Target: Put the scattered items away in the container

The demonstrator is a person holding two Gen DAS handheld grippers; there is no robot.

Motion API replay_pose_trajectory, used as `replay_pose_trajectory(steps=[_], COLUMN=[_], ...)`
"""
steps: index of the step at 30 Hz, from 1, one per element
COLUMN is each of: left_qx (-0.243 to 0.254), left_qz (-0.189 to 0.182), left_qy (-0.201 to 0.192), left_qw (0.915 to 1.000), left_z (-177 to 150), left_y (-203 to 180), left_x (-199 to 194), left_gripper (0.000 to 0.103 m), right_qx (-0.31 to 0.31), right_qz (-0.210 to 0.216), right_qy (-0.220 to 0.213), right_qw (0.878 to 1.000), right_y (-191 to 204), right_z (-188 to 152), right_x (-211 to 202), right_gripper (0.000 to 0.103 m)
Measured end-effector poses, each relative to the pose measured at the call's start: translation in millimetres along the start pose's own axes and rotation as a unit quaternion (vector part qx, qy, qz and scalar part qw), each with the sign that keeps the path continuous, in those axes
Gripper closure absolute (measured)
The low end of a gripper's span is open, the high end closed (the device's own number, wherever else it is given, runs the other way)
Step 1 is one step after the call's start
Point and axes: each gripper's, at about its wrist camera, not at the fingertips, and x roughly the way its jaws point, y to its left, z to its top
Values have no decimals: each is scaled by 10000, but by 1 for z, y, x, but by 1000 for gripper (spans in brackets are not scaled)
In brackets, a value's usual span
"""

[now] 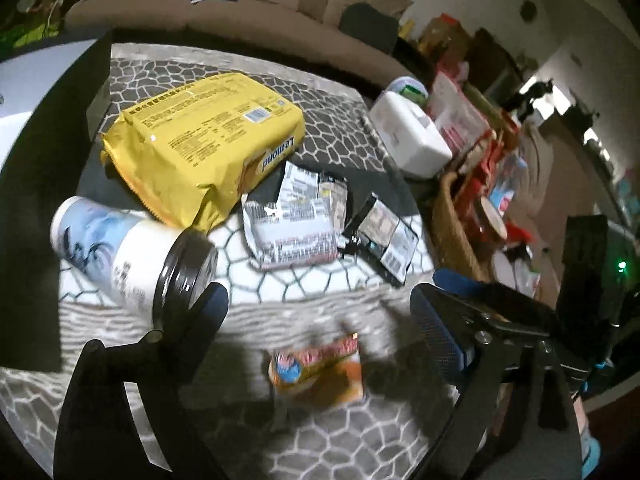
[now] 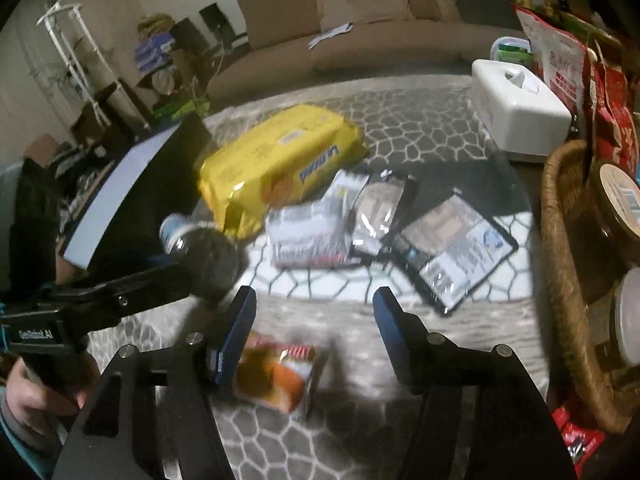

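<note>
Low in both frames, between the spread fingers of each gripper, lies a small orange packet [image 1: 318, 368] on the patterned cloth [image 1: 320, 440], blurred; its print cannot be read and its long axis cannot be told. Both the left gripper [image 1: 320, 312] and the right gripper [image 2: 314, 312] stand with fingers apart and nothing pressed between the pads.

Left of centre in the left view a white jar [image 1: 132, 252] lies on its side, black lid toward the camera, long axis running to the upper left; its lid sits just beside the left gripper's near finger. Above it a yellow bag [image 1: 204, 140] lies flat, long axis running lower left to upper right, reading "Lemond" (upside down). A silver pouch [image 1: 292, 224] and a black sachet [image 1: 380, 236] lie to the right of it.

At the right edge of the right view the wicker basket [image 2: 568, 272] holds jars and red packs. A white tissue box [image 2: 520, 112] stands behind it, and a sofa [image 2: 360, 28] beyond.
</note>
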Motion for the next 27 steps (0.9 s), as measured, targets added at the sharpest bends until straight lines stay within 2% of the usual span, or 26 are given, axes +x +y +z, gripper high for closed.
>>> replay_pose_trajectory(steps=[4,8,11,15,19,20,21,23,25,26,27], left_qx=[-11,43,168,548,822,886,964,1186,1217,1149,1039], left_qz=[-160,-160,23,317,304,269,158,156,188,192,390], left_qy=[-80,-83,-277,-469,-647,-695,-717,-672,-570,-505,-480], left_qw=[9998,9998,9995,9969,9940,9933,9926,9905,9908,9919,9927], left_z=[7,9,8,6,2,0,-2,-7,-9,-9,-8], left_y=[0,-2,-3,-5,-8,-9,-11,-16,-16,-15,-11], left_x=[14,32,40,49,49,47,47,53,61,66,70], left_gripper=[15,36,37,46,51,56,68,81,81,81,81], right_qx=[127,117,-125,-515,-655,-695,-739,-786,-779,-778,-788], right_qz=[100,138,113,109,185,177,184,213,307,337,335], right_qy=[-70,-115,-159,-54,-22,-12,0,-15,1,5,11], right_qw=[9998,9998,9997,9986,9977,9974,9971,9967,9965,9964,9963], right_y=[-15,-25,-24,-18,-17,-17,-17,-19,-20,-21,-20], right_z=[11,16,14,8,6,6,6,6,7,7,7], right_x=[14,32,43,62,75,78,80,83,85,86,87], right_gripper=[40,41,41,46,46,46,47,52,60,60,60])
